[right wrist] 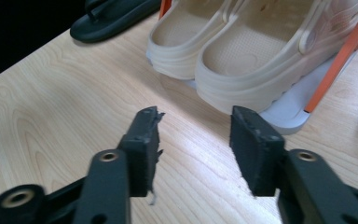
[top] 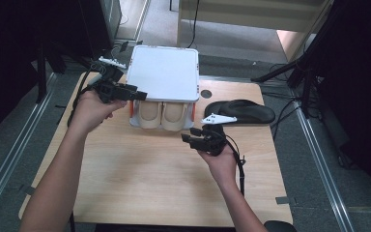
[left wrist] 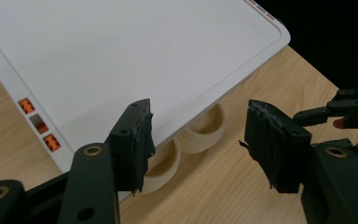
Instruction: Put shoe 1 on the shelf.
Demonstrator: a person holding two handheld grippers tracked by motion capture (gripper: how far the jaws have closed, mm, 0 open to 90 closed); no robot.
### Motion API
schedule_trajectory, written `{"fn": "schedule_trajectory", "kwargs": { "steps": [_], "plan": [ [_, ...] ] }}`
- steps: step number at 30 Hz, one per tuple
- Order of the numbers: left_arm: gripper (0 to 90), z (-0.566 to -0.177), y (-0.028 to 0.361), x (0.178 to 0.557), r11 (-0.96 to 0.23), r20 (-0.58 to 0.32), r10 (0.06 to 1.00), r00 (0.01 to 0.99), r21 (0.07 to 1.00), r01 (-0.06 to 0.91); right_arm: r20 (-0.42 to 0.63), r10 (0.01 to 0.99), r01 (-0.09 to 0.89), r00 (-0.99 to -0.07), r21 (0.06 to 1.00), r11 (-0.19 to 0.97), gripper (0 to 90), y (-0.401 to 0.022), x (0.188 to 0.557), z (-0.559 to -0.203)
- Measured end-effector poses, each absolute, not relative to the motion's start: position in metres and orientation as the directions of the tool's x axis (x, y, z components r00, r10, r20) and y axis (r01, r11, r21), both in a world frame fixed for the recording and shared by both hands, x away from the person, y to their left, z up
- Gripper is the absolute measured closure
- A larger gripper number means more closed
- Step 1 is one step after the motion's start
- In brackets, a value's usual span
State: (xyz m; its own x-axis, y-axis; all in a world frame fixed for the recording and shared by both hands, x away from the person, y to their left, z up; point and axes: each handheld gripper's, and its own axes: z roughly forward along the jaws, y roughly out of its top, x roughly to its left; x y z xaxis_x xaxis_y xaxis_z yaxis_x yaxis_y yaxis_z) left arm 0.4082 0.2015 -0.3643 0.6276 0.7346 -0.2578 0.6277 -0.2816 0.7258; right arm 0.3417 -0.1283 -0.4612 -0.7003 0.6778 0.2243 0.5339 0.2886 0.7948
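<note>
A white shoe box (top: 162,72) with a flat lid (left wrist: 121,56) and orange side struts (right wrist: 340,56) stands at the back middle of the wooden table (top: 149,179). A pair of beige clogs (top: 162,115) sits side by side in it, heels outward (right wrist: 242,56). My left gripper (top: 142,95) hovers at the box's front left corner, jaws open and nothing between them (left wrist: 198,135). In front of the clogs, a short way off the heels, my right gripper (top: 188,135) is open and holds nothing (right wrist: 193,135).
A black flip-flop (top: 241,111) lies on the table right of the box, also at the top left of the right gripper view (right wrist: 112,18). Bare wood stretches across the near half of the table. Dark stands and cables ring the table.
</note>
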Motion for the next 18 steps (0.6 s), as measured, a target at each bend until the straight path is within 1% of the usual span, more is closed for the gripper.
{"fn": "schedule_trajectory", "kwargs": {
  "steps": [3, 6, 9, 14, 18],
  "plan": [
    [41.6, -0.365, 0.207, 0.403, -0.275, -0.254, 0.743, 0.619, 0.728, 0.628, 0.222, 0.673, 0.535, -0.706, 0.79, 0.301, 48.2, -0.132, 0.341, -0.461],
    [41.0, -0.363, 0.212, 0.399, -0.253, -0.265, 0.751, 0.605, 0.73, 0.635, 0.216, 0.671, 0.543, -0.709, 0.775, 0.324, 47.4, -0.138, 0.34, -0.46],
    [40.5, -0.361, 0.217, 0.393, -0.249, -0.254, 0.76, 0.598, 0.737, 0.629, 0.204, 0.68, 0.541, -0.704, 0.774, 0.328, 45.5, -0.147, 0.339, -0.46],
    [40.3, -0.359, 0.23, 0.386, -0.231, -0.247, 0.781, 0.574, 0.738, 0.633, 0.215, 0.679, 0.531, -0.702, 0.794, 0.297, 45.4, -0.158, 0.338, -0.459],
    [40.0, -0.36, 0.24, 0.381, -0.216, -0.244, 0.797, 0.553, 0.739, 0.638, 0.227, 0.679, 0.542, -0.699, 0.786, 0.296, 45.8, -0.16, 0.339, -0.461]
  ]
}}
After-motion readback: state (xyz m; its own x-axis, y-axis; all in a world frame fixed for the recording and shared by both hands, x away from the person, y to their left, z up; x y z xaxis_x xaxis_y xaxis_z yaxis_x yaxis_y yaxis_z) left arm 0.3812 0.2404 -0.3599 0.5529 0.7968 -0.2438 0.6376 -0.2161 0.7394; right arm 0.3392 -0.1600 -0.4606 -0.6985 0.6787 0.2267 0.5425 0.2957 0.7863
